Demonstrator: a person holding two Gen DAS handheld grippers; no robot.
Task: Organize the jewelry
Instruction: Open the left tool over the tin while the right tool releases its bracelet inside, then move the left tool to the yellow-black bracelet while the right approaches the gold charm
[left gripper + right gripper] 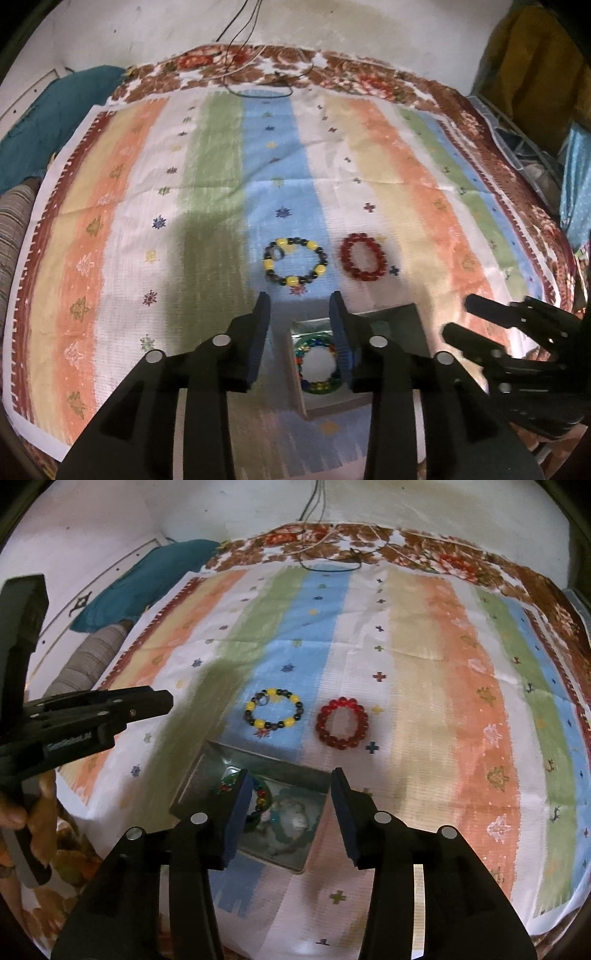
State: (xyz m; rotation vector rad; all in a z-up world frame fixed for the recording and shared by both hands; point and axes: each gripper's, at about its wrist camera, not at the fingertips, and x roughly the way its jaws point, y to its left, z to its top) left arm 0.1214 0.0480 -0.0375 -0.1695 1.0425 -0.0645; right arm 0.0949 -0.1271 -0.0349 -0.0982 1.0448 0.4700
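Two bead bracelets lie side by side on the striped cloth: a yellow-and-dark one (295,261) (273,713) with a small ring (276,253) on its upper left, and a red one (364,257) (342,722). Nearer to me stands an open metal box (391,321) (207,771) with a multicoloured bracelet (317,363) (260,797) inside. My left gripper (300,299) is open above the box's far-left part, nothing between its pads. My right gripper (291,775) (456,316) is open over the box, also holding nothing. The left gripper's fingers (147,701) show side-on at the left.
The striped cloth (207,184) lies on a floral bedspread (369,79). A teal cloth (48,122) and a striped roll (88,661) lie at the far left. Thin cables (255,74) trail over the far edge by the wall. A hand (37,812) grips the left tool.
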